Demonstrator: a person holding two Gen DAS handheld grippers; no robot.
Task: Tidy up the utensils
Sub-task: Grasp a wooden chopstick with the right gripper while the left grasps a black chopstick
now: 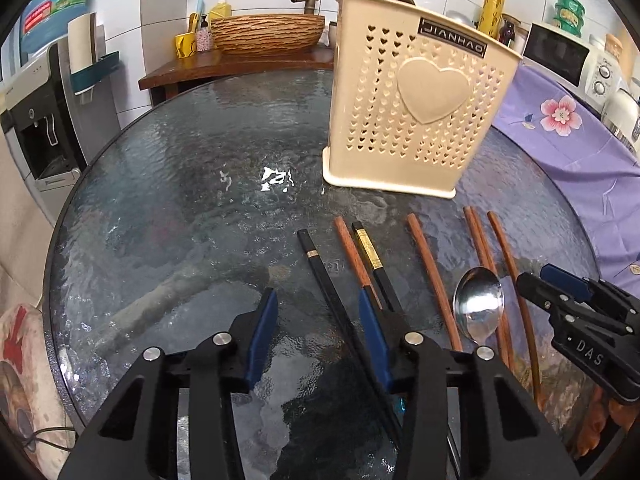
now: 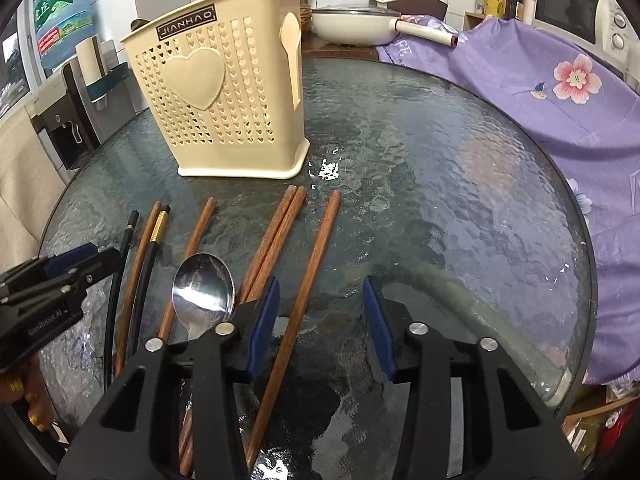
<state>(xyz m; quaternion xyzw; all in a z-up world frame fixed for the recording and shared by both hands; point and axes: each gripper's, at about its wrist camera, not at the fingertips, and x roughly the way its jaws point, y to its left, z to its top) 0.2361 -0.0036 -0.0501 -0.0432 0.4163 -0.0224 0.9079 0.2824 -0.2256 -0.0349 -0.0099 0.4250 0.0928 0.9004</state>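
The left gripper (image 1: pixel 318 312) stands partly open low in its frame, a black chopstick (image 1: pixel 320 268) between its fingers, seemingly untouched; the right gripper (image 2: pixel 320 300) likewise straddles a brown chopstick (image 2: pixel 316 256), pads clear; the spoon (image 2: pixel 203 288) lies just left; the cream utensil holder (image 2: pixel 224 112) stands upper left on the glass table (image 2: pixel 460 200).

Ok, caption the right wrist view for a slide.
Right gripper open over a wooden chopstick on the glass table, spoon beside it, cream holder behind.
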